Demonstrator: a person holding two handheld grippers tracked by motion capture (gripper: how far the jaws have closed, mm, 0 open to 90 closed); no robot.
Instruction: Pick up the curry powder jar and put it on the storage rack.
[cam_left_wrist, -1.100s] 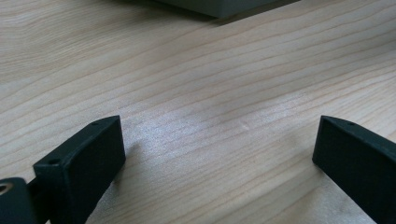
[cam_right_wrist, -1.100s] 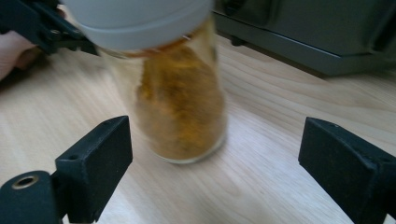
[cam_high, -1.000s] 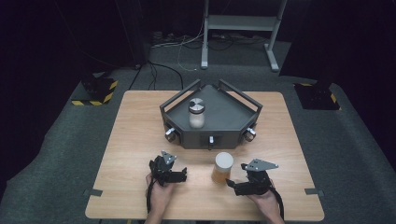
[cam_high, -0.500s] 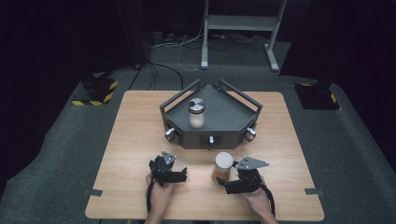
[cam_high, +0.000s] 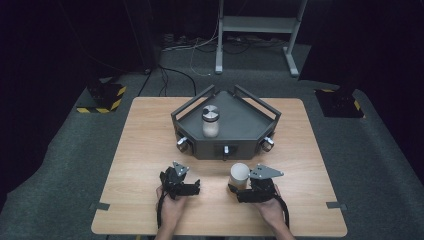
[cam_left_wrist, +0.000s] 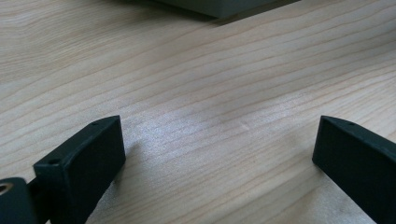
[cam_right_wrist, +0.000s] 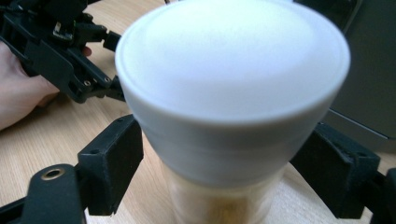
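Note:
A jar with a wide white lid (cam_high: 239, 173) (cam_right_wrist: 233, 84) stands on the wooden table (cam_high: 150, 140), just in front of the grey tray. My right gripper (cam_high: 239, 184) (cam_right_wrist: 224, 154) reaches it from the near side. Its jaws have just been closing, and the pads now sit against both sides of the lid's lower rim. My left gripper (cam_high: 196, 187) (cam_left_wrist: 219, 140) rests low on the table to the jar's left, open, with bare wood between its jaws. The right gripper view also shows the left gripper (cam_right_wrist: 70, 56) beyond the jar, held in a hand.
A grey three-sided tray (cam_high: 250, 125) with rails and knobs on its front stands at the middle of the table. Inside it stands a second jar with a metal lid (cam_high: 210, 121). Dark floor, cables and a metal stand (cam_high: 260, 30) lie beyond the table.
My right gripper has slid left to the white-lidded jar and its jaws have narrowed around the lid. The left gripper has stayed where it was.

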